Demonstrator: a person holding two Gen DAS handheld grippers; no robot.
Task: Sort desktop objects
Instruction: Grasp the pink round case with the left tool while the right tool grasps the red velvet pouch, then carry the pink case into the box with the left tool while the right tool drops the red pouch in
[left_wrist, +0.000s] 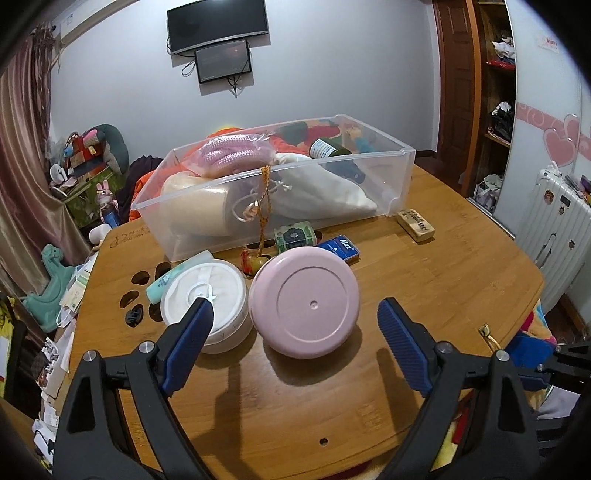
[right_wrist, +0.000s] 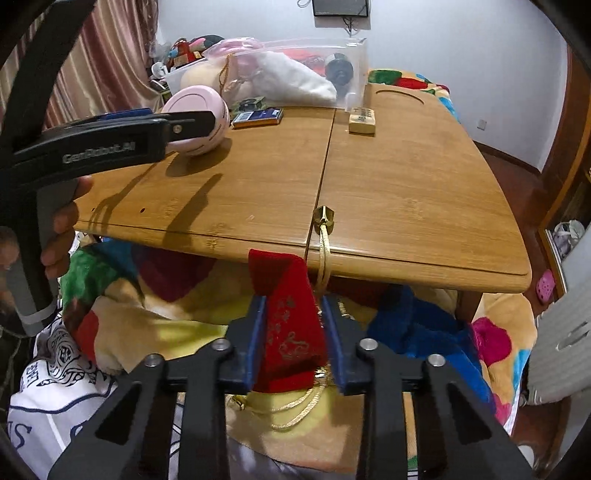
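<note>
Smooth bamboo-grain table (left_wrist: 443, 288), glossy pink plastic lid (left_wrist: 304, 301), clear plastic bin (left_wrist: 369, 177), red velvety cloth pouch (right_wrist: 291, 332).

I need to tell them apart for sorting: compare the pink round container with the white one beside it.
The pink round container has a plain smooth lid with a small centre dimple; the white round container has a raised strap-like handle across its top. The pink one looks wider and sits between the open left gripper fingers; the white one sits behind one finger. Both are low, round, and lidded.

You were working in a lived-in bedroom at home: a wall-mounted TV (left_wrist: 218, 24), pink curtains (left_wrist: 22, 147), a colourful blanket (right_wrist: 424, 325) under the bamboo bench (right_wrist: 406, 192), and a white suitcase (left_wrist: 554, 229).
</note>
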